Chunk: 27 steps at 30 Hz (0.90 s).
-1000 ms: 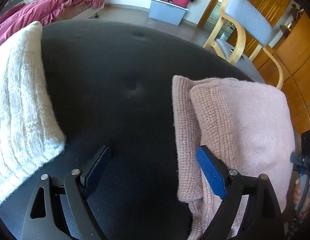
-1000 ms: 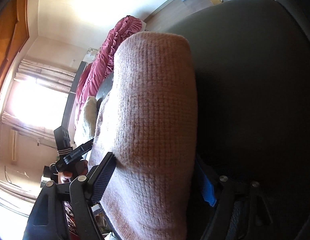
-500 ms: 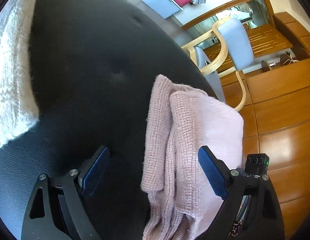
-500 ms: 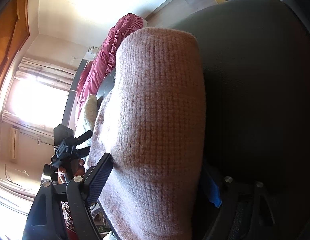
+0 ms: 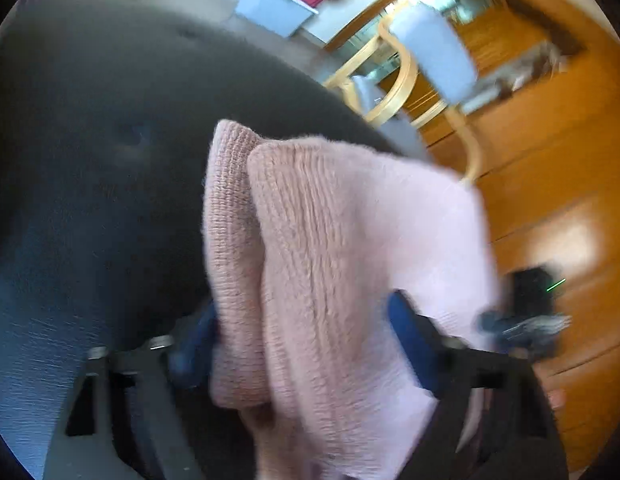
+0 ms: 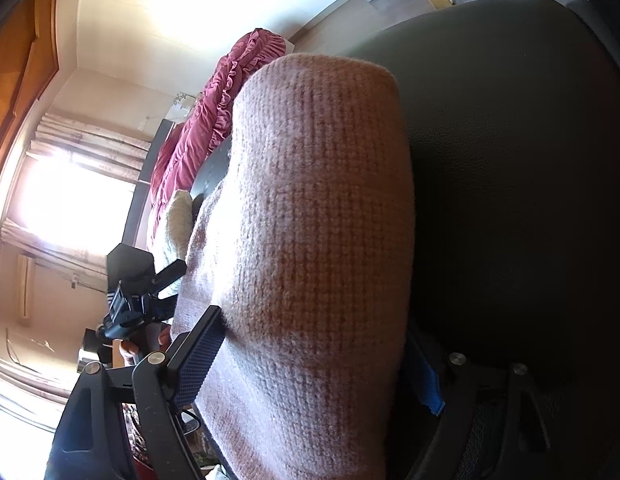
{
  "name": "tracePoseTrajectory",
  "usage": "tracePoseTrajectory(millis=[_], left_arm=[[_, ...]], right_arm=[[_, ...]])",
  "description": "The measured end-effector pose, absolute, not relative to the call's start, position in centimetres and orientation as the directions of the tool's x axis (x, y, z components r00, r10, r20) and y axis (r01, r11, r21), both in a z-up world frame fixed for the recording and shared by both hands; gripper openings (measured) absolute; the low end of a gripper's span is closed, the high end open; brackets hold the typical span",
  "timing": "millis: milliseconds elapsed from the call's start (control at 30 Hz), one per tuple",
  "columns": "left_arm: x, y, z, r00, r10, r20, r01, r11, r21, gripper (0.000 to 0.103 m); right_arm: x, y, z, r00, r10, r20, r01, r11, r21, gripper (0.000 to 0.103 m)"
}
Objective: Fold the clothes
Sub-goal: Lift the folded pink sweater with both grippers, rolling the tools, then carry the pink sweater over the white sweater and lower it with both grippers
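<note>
Pink knit sweater [image 5: 342,264], folded into thick layers, lies at the edge of a dark padded surface [image 5: 110,168] — one rounded fold faces the wood-panelled wall [image 5: 558,184] side, the other end hangs toward the holder.

Left tongs [image 5: 302,344]: jaws have just been closing around the near end of the sweater. Blue pads sit on either side of the folded layers, the left pad against the knit; frame is motion-blurred, so firm pinch cannot be confirmed — read as still spread about the cloth.

Right tongs [image 6: 310,364]: jaws spread wide, straddling the rounded fold of the sweater from the opposite side. Left finger [image 6: 198,356] lies along the knit; the right blue pad is mostly hidden behind the bulge.

Beyond the sweater: a wooden armchair with grey cushion [image 5: 434,52], a grey box [image 5: 274,12] with red items on top, and a crimson ruffled blanket [image 6: 214,120] by the curtained window [image 6: 70,200].
</note>
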<state>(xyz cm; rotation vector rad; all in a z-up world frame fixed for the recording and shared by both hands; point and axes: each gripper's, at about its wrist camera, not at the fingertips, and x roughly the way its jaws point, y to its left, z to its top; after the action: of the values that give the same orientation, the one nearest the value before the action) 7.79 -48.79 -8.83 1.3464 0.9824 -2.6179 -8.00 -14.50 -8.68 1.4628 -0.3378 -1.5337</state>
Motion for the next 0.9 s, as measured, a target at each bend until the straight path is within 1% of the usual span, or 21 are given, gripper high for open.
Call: tracePoseTrajectory(millis=[33, 67, 100, 167, 200, 267, 367, 467, 567, 633, 767, 900], left_arm=[[7.9, -48.2, -8.7, -0.633, 0.227, -0.740, 0.290, -0.816, -0.499, 0.060], [8.1, -47.7, -8.5, -0.647, 0.214, -0.732, 0.280, -0.826, -0.490, 0.047], [8.5, -47.6, -8.3, -0.663, 0.206, -0.720, 0.284, -0.820, -0.496, 0.040], [9.1, -47.4, -7.7, -0.678, 0.172, -0.715, 0.298, -0.824, -0.481, 0.033], [9.4, -47.3, -7.3, -0.686, 0.153, -0.712, 0.301, -0.830, -0.469, 0.032], [10.3, -46.7, -6.3, -0.703, 0.118, -0.701, 0.296, -0.848, -0.440, 0.030], [11.8, -46.1, -4.2, -0.748, 0.094, -0.657, 0.264, -0.866, -0.424, 0.029], [13.9, -45.8, -1.7, -0.793, 0.079, -0.605, 0.229, -0.880, -0.415, 0.029], [15.9, -46.4, 0.9, -0.828, 0.022, -0.560, 0.232, -0.896, -0.379, 0.029], [16.8, -47.4, 2.5, -0.845, -0.021, -0.534, 0.254, -0.895, -0.367, 0.029], [21.8, -52.9, 7.0, -0.874, -0.143, -0.464, 0.339, -0.863, -0.373, 0.029], [25.5, -58.9, 10.4, -0.860, -0.304, -0.410, 0.458, -0.815, -0.356, 0.029]], right_arm=[[-7.8, -14.7, -8.6, 0.166, -0.757, -0.632, 0.452, -0.511, 0.731, 0.081], [-7.4, -15.0, -8.6, 0.155, -0.744, -0.650, 0.475, -0.521, 0.710, 0.071], [-7.2, -15.2, -8.6, 0.145, -0.738, -0.659, 0.485, -0.527, 0.698, 0.067], [-6.9, -15.3, -8.7, 0.136, -0.744, -0.654, 0.475, -0.530, 0.702, 0.055], [-6.8, -15.3, -8.7, 0.133, -0.751, -0.646, 0.470, -0.527, 0.709, 0.053], [-6.2, -15.4, -8.0, 0.109, -0.763, -0.637, 0.493, -0.515, 0.701, 0.048], [-5.1, -16.0, -6.2, 0.104, -0.796, -0.596, 0.524, -0.466, 0.713, 0.044], [-3.6, -17.6, -3.8, 0.111, -0.815, -0.569, 0.579, -0.413, 0.703, 0.044], [-1.8, -20.3, -1.1, 0.141, -0.829, -0.542, 0.631, -0.346, 0.694, 0.043], [-0.7, -22.5, 0.7, 0.164, -0.835, -0.525, 0.666, -0.299, 0.683, 0.043], [1.6, -28.6, 4.6, 0.221, -0.847, -0.483, 0.733, -0.182, 0.656, 0.043], [3.7, -36.8, 8.3, 0.317, -0.859, -0.402, 0.748, -0.034, 0.663, 0.043]])
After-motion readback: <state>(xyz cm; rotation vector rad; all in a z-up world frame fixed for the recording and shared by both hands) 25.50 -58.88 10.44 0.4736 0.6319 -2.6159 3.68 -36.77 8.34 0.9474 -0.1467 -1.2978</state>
